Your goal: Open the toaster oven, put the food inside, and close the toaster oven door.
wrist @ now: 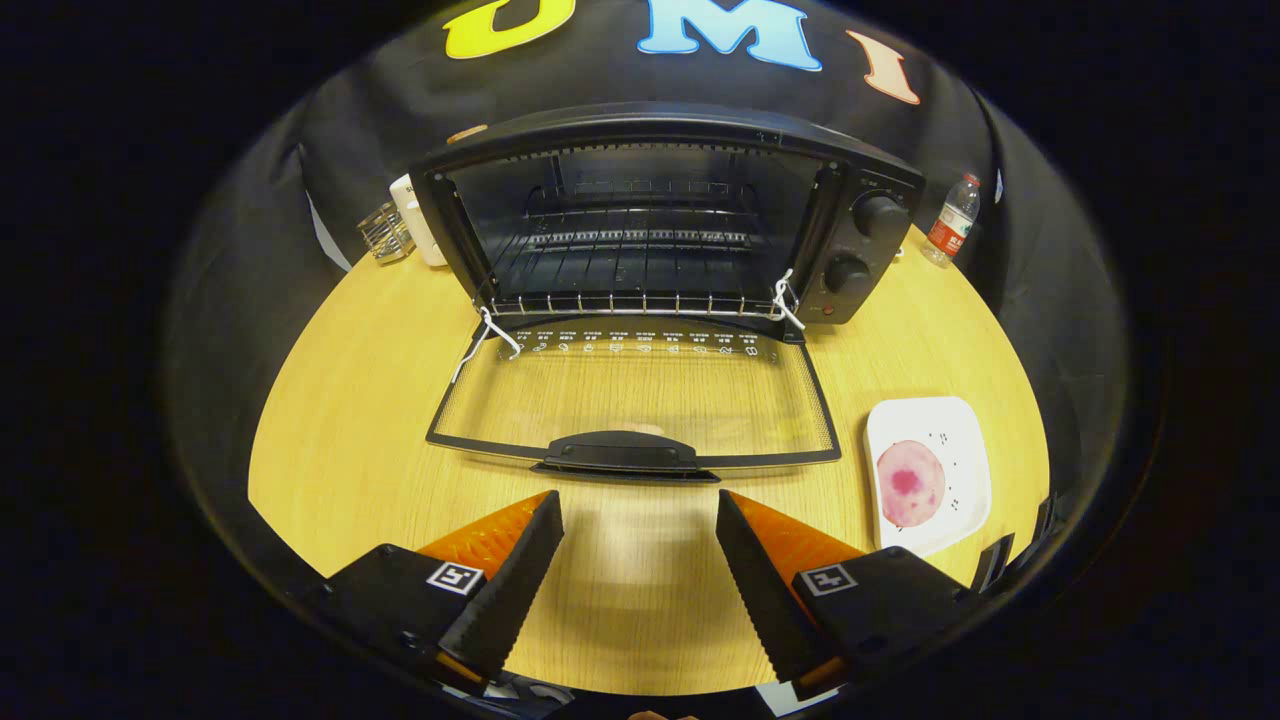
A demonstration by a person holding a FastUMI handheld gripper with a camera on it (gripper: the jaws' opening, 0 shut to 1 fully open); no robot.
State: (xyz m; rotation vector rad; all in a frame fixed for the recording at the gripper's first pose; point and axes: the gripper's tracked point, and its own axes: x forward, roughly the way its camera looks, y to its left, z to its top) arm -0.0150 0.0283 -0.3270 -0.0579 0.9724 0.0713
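A black toaster oven [860, 250] stands at the back of the wooden table, its glass door [640, 400] folded down flat toward me. The door's black handle [620, 453] lies just ahead of my fingertips. Inside the oven a wire rack [630, 300] is bare. To the right of the door a white square plate [965, 440] carries a round pink slice of food [909, 483]. My gripper [638, 507] hovers above the table in front of the door, open, with nothing between its two black serrated fingers [520, 580].
Left of the oven stand a white container [425, 228] and a small wire holder [385, 232]. A plastic water bottle [952, 222] stands behind the oven on the right. The table [350, 420] has bare wood on both sides of the door.
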